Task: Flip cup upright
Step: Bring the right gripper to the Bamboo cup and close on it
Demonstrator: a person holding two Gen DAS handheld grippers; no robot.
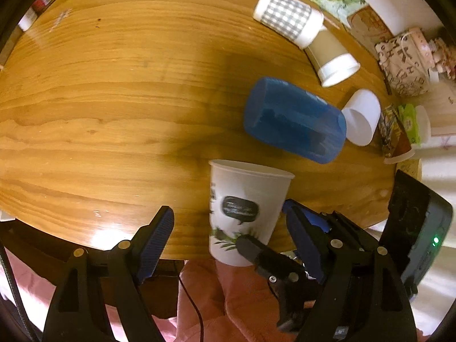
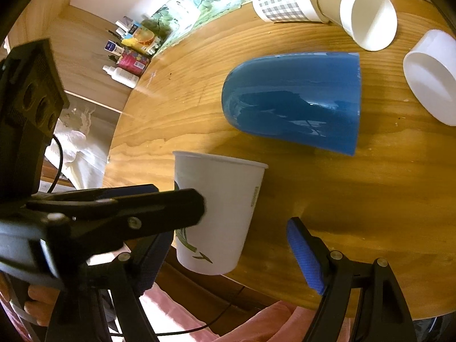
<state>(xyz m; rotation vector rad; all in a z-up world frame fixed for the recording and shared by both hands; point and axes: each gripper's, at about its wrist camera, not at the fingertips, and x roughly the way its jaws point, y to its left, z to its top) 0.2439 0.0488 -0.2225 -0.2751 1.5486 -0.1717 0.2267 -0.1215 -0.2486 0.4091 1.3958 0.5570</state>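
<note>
A white paper cup (image 1: 245, 208) with a dark speech-bubble print and leaves stands upright, mouth up, at the near edge of the round wooden table (image 1: 114, 99). It also shows in the right wrist view (image 2: 219, 213). My left gripper (image 1: 228, 225) is open with the cup between its fingers (image 1: 158, 236). My right gripper (image 2: 228, 245) is open too, its fingers (image 2: 305, 256) on either side of the cup, none visibly pressing it. The left gripper's finger crosses in front of the cup in the right wrist view.
A blue plastic cup (image 2: 293, 99) lies on its side just beyond the paper cup. Behind it lie a checked cup (image 2: 282, 2), a brown paper cup (image 2: 362, 14) and a white cup (image 2: 430, 77). Bags and clutter (image 1: 404, 59) sit at the table's right.
</note>
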